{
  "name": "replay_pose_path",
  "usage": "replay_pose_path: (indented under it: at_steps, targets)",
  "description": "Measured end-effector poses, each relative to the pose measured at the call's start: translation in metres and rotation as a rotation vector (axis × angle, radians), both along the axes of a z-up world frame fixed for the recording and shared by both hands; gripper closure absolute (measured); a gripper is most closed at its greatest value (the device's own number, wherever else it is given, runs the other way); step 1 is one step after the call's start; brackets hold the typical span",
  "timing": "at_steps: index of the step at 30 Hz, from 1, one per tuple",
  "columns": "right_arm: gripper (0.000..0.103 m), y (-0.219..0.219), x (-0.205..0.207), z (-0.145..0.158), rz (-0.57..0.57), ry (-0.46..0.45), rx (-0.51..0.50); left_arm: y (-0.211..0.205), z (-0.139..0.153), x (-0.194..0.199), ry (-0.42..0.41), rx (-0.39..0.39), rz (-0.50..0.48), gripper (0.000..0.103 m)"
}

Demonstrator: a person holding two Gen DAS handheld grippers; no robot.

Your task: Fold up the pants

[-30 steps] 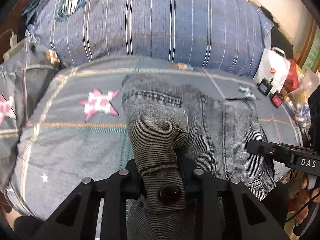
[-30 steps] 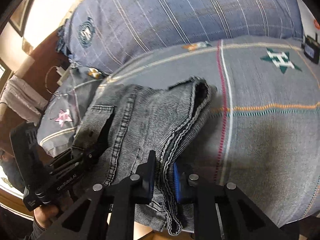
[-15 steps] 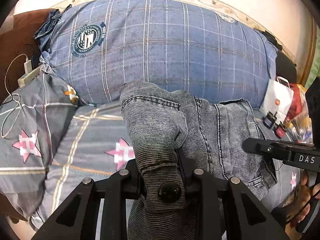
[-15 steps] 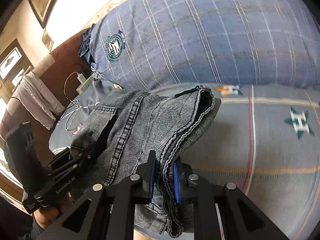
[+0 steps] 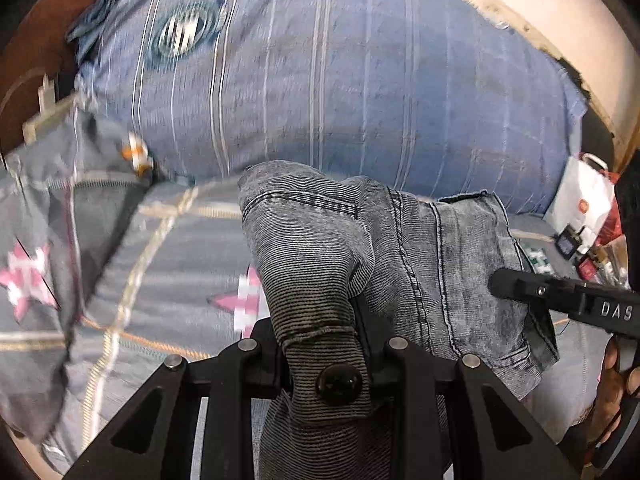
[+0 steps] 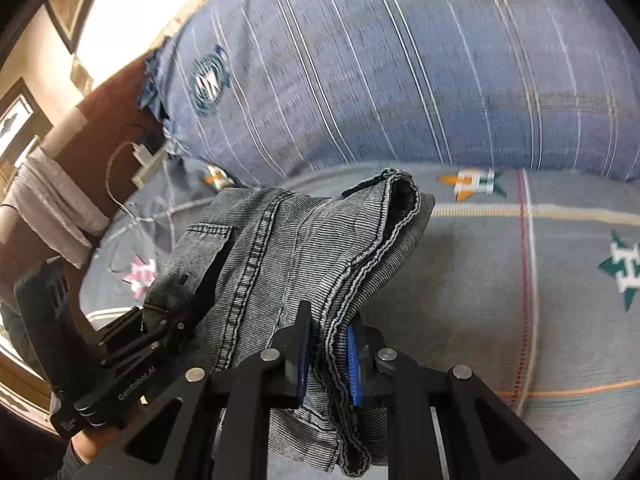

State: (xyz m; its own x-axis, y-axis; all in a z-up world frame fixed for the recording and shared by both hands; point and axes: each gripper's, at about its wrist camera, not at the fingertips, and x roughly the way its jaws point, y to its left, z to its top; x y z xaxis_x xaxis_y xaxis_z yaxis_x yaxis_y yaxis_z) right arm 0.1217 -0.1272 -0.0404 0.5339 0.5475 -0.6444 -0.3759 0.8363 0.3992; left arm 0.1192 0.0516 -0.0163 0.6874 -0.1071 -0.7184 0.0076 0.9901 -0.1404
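The grey denim pants [image 5: 420,256] hang bunched between the two grippers, held above the star-patterned bedspread [image 5: 172,264] and in front of the big blue plaid pillow [image 5: 360,80], which serves as the landmark here.

The left gripper [image 5: 320,344] pinches the waistband end of the pants, its jaws pressed onto a thick roll of cloth; the black button [image 5: 339,384] sits just below the pinch, on the side away from the pillow. The right gripper [image 6: 327,354] is clamped on a bundle of stitched seam edges, the blue pads [image 6: 352,364] squeezing the fabric from either side.

From each pinch the cloth rises toward the pillow. In the right wrist view a folded edge gapes open (dark inside) at the end nearest the pillow, with a back pocket [image 6: 208,248] off to the left of it.

Near the right end of the pillow stand a white paper bag [image 5: 580,196] and some small clutter, too blurred to name. At the pillow's left end, a white charger and cable [image 6: 140,156] lie against brown wood.
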Motion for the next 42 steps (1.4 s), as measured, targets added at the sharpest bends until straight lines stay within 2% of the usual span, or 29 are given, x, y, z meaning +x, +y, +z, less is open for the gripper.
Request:
replay_pose_path:
  at_steps: [2,4,7,11,14,16,18,20,21,23,25,27,29,30,32,34,36,38,39,40,41,42]
  targets:
    - [0.086,0.002,0.009,-0.022,-0.005,0.038,0.0,0.004,-0.023,0.007,0.036,-0.005,0.011,0.073]
    - [0.086,0.003,0.02,-0.047,-0.026,0.067,-0.012,0.006,-0.044,0.013,0.041,0.022,0.023,0.072]
    - [0.086,0.0,0.025,-0.064,-0.047,0.072,-0.018,0.008,-0.047,0.01,0.021,0.042,0.013,0.065]
    - [0.078,-0.006,0.024,-0.058,-0.042,0.091,-0.06,0.014,-0.034,0.002,0.047,-0.007,0.009,0.051]
    - [0.078,-0.009,0.016,-0.042,-0.064,0.057,-0.093,0.022,-0.013,-0.019,-0.008,-0.026,0.013,0.042]
    - [0.078,-0.01,0.003,-0.024,-0.063,0.003,-0.062,0.027,-0.002,-0.034,-0.058,-0.007,0.024,0.038]
    - [0.078,-0.006,-0.009,-0.013,-0.036,-0.024,-0.02,0.028,-0.002,-0.044,-0.069,0.009,0.027,0.036]
    - [0.078,-0.001,-0.016,-0.012,-0.004,-0.029,0.013,0.026,-0.013,-0.042,-0.025,0.025,0.035,0.036]
    - [0.078,0.003,-0.016,-0.019,0.02,-0.002,0.026,0.024,-0.023,-0.038,0.012,0.028,0.027,0.036]
    - [0.078,0.009,-0.006,-0.047,0.047,0.102,0.017,0.016,-0.048,-0.028,0.104,0.062,-0.001,0.036]
    - [0.079,0.009,0.005,-0.077,0.026,0.212,-0.03,0.017,-0.046,-0.032,0.077,0.056,-0.009,0.035]
    - [0.079,0.003,0.003,-0.07,0.02,0.183,-0.008,0.019,-0.035,-0.038,0.041,0.048,-0.017,0.035]
    - [0.079,0.004,0.004,-0.046,0.008,0.121,-0.032,0.025,-0.024,-0.043,0.006,0.035,-0.004,0.035]
    - [0.079,0.006,0.006,-0.033,0.016,0.094,-0.012,0.029,-0.021,-0.044,-0.012,0.016,-0.003,0.032]
    - [0.079,0.012,0.012,-0.012,0.049,0.059,0.042,0.031,-0.026,-0.039,0.014,0.016,0.005,0.03]
    - [0.079,0.023,0.035,-0.002,0.098,0.064,0.105,0.03,-0.04,-0.028,0.065,0.026,-0.004,0.03]
    - [0.079,0.03,0.058,-0.011,0.094,0.098,0.118,0.029,-0.051,-0.022,0.091,0.013,-0.009,0.03]
    - [0.079,0.03,0.088,-0.042,0.032,0.19,0.07,0.028,-0.052,-0.021,0.092,-0.001,-0.01,0.03]
    - [0.079,0.027,0.099,-0.062,0.016,0.263,0.093,0.028,-0.051,-0.022,0.094,-0.005,-0.01,0.03]
    - [0.079,0.024,0.101,-0.071,0.017,0.296,0.151,0.027,-0.05,-0.023,0.096,-0.003,-0.008,0.03]
    - [0.079,0.019,0.096,-0.069,0.007,0.275,0.183,0.026,-0.049,-0.024,0.094,0.001,-0.008,0.03]
    - [0.079,0.019,0.086,-0.059,0.008,0.239,0.167,0.025,-0.047,-0.026,0.089,0.008,-0.007,0.03]
